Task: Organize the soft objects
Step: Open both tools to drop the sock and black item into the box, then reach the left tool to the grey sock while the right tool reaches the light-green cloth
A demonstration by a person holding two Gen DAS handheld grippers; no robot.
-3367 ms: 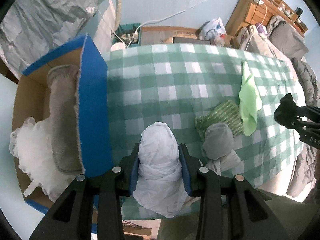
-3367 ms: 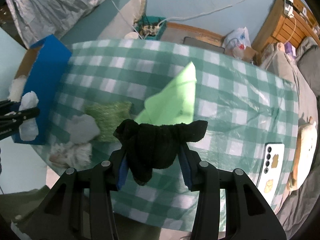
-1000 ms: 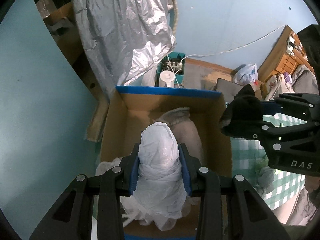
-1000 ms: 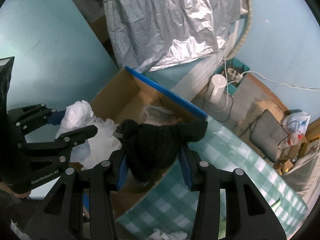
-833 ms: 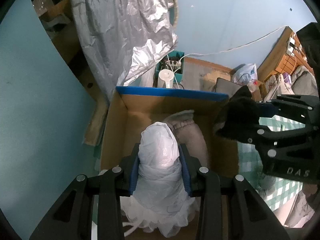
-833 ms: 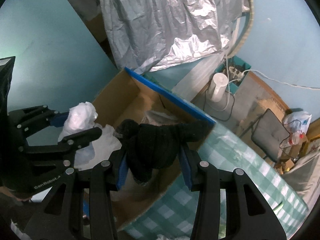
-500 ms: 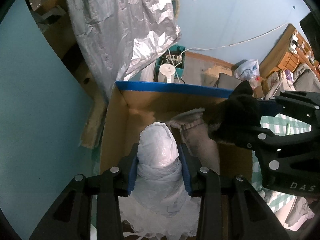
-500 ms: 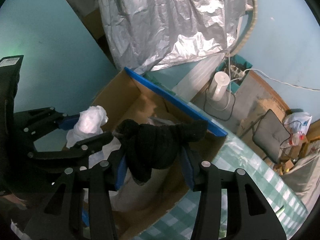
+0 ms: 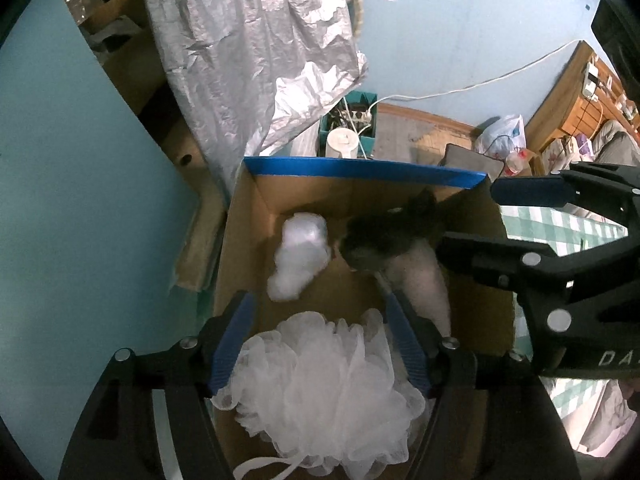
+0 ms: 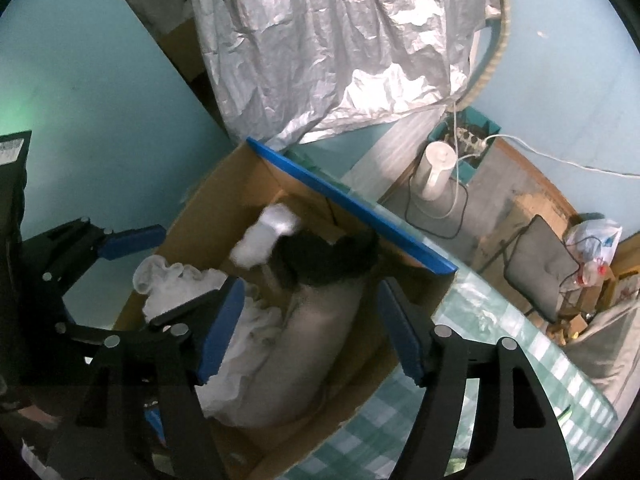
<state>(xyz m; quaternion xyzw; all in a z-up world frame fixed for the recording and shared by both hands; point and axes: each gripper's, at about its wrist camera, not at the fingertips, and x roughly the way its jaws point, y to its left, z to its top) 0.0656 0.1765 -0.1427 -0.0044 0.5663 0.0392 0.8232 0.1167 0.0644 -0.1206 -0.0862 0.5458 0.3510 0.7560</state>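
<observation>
Step in hand: letting go of two soft things over the open brown cardboard box with the blue-taped rim [image 9: 362, 168], so that both end up inside it.
Left gripper [image 9: 320, 334]: jaws have just been opening and now stand wide apart with nothing between them; only the box's contents show below the blue pads.
Right gripper [image 10: 310, 330]: jaws have likewise just been opening, wide and empty, poised above the box's right side.
White bundle: the crumpled white plastic-like wad [image 9: 302, 254] is inside the box, toward its far left corner, blurred, so whether it has settled I cannot tell.
Black item: the black knitted woolly piece [image 10: 324, 258] is at the far end of the box, over the top end of the long grey plush cushion [image 10: 316, 348]; it too is blurred.
Already in the box: a frilly white mesh bath puff [image 9: 324, 384] at the near end, beside the grey cushion.
Table: the green-and-white checked tablecloth [image 10: 472, 392] lies to the right of the box, touching its side.
Doing it well: in my judgement, keep both sets of jaws wide and clear of the box walls until each piece has come to rest, then lift straight up so no pad snags the puff's loose cord or drags the knit back out.
Risk: the black piece lies close to the far wall; check that it has not hung over the rim.
</observation>
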